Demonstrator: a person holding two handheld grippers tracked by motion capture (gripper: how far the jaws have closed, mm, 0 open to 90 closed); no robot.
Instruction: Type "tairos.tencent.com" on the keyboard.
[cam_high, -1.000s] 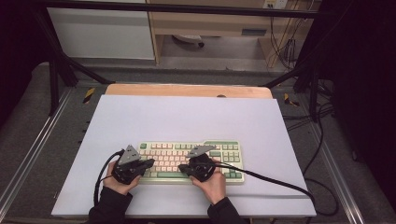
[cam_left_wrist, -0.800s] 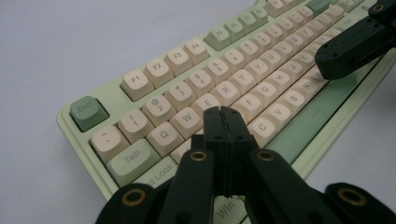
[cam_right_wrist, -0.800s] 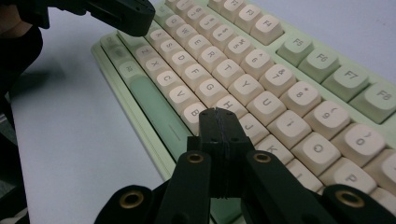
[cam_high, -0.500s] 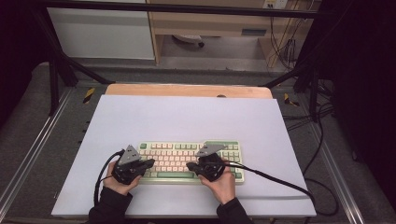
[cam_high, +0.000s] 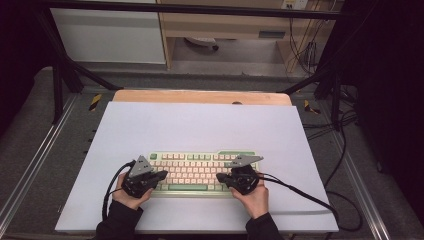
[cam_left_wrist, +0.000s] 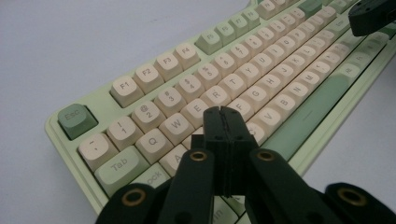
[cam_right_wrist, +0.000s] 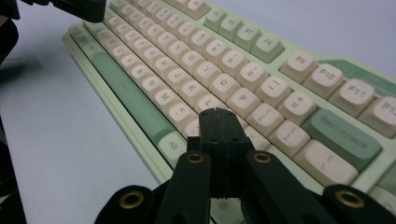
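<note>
Since the earlier high view, the right gripper (cam_high: 243, 177) has slid sideways along the keyboard (cam_high: 200, 170) toward its right end, while the left gripper (cam_high: 141, 178) has stayed where it was over the left end. Both pairs of jaws are clenched tight with nothing between them (they serve here as a single pointed tip, like a finger).

From the left gripper view, the closed tip of the left gripper (cam_left_wrist: 221, 122) hangs just above the letter rows, with the Q, W and E keys just beyond and to the left of it. From the right gripper view, the tip of the right gripper (cam_right_wrist: 217, 122) sits near the P and L keys, with the green backspace key (cam_right_wrist: 343, 133) off to its right.

The keyboard lies on the white table (cam_high: 200, 125), close to the person's edge. I judge that the step in hand is typing, key by key. The next move calls for a short, straight press down on one key only, without touching its neighbours.
</note>
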